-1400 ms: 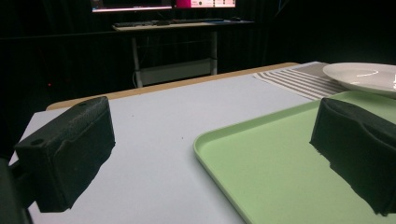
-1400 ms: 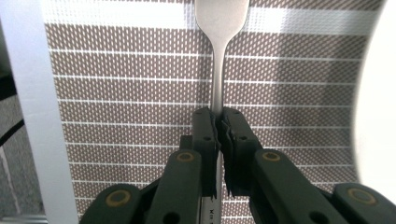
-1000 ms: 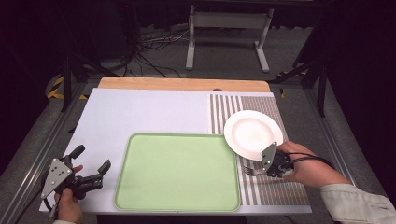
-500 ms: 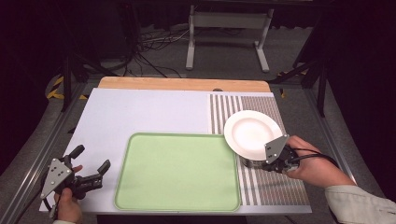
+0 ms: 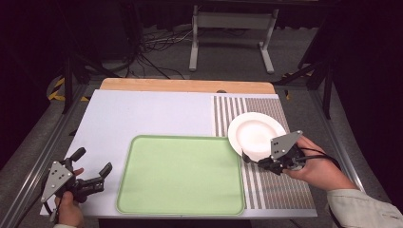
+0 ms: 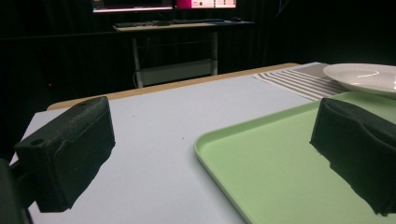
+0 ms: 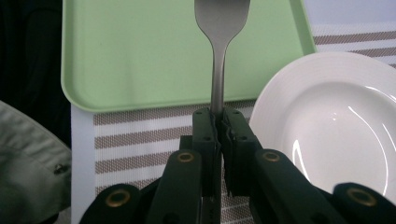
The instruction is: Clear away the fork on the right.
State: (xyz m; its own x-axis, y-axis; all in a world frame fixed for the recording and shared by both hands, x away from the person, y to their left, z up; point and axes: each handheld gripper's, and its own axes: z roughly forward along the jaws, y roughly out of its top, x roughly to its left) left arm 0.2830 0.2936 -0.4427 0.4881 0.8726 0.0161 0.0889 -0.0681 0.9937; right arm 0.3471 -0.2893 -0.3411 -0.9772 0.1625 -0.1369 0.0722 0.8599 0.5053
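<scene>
Now the right gripper [image 7: 218,122] clamps a fork [image 7: 219,28] by its handle, beside the white plate [image 7: 336,112]. Over by the green tray [image 6: 280,154], the left gripper [image 5: 90,176] gapes wide, holding nothing.

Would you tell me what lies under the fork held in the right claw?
Under the fork lie the green tray and the striped mat. Its handle end is hidden between the jaws of the right claw.

A silver fork [image 7: 219,51] points out over the green tray [image 7: 140,56].
</scene>
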